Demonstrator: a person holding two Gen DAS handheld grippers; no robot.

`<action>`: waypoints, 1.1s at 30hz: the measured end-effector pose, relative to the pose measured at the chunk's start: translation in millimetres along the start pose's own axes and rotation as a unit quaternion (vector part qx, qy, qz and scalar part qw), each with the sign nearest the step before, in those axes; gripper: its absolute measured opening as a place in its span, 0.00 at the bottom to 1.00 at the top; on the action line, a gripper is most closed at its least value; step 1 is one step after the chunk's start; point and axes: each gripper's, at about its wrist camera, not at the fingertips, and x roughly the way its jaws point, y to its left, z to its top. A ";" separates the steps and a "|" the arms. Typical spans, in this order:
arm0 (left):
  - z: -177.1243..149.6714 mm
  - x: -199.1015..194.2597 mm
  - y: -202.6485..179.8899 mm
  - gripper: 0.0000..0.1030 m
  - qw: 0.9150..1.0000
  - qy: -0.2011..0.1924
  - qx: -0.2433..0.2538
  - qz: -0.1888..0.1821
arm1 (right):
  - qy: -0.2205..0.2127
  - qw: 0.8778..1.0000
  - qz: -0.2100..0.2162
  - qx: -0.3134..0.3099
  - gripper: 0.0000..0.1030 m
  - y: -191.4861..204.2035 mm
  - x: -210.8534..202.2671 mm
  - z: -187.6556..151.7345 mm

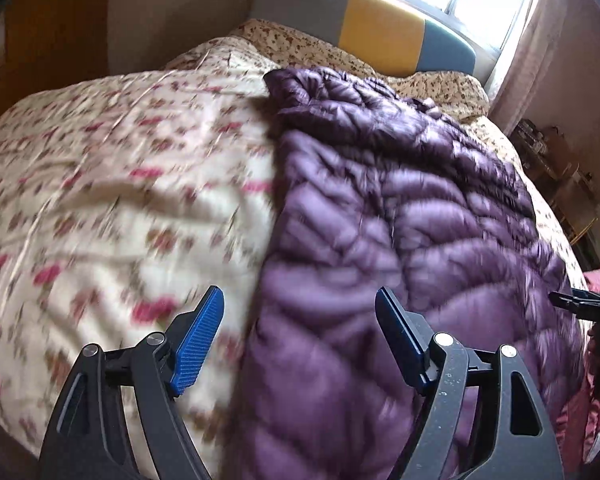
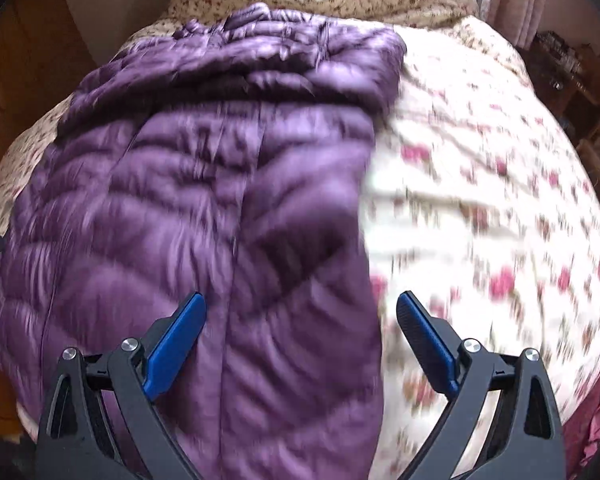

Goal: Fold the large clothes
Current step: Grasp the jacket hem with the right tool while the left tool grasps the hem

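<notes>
Evidently I am looking at the purple puffer jacket [image 2: 204,208] lying lengthwise on the floral quilt [image 1: 112,184], apparently narrowed by side folds; crosswise folding is likely remaining. My left gripper [image 1: 298,340] and right gripper [image 2: 300,340] are hovering above its near end, jaws apart, holding nothing. Beyond them, pillows and headboard [image 1: 380,28] are obstructing nothing.

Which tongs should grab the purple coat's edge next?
Probably either: both stand open over an edge. The left tongs straddle the purple down coat's left edge, the right tongs its right edge.
</notes>
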 end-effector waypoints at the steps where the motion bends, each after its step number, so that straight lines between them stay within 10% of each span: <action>1: -6.8 -3.0 1.4 0.75 1.000 0.002 0.000 0.001 | 0.003 1.000 0.007 0.000 0.88 0.2 -3.6 -8.9; 12: -55.0 -23.6 -7.5 0.64 1.000 0.007 0.009 0.005 | 0.007 1.000 0.025 -0.008 0.83 9.4 -26.2 -66.7; 25: -60.2 -37.1 -20.2 0.11 1.000 -0.006 0.029 -0.012 | -0.003 0.996 0.006 -0.085 0.15 52.5 -41.1 -67.3; 33: -40.6 -61.2 -27.8 0.06 0.997 -0.022 0.048 -0.048 | -0.053 0.993 0.003 -0.108 0.10 65.0 -79.2 -43.7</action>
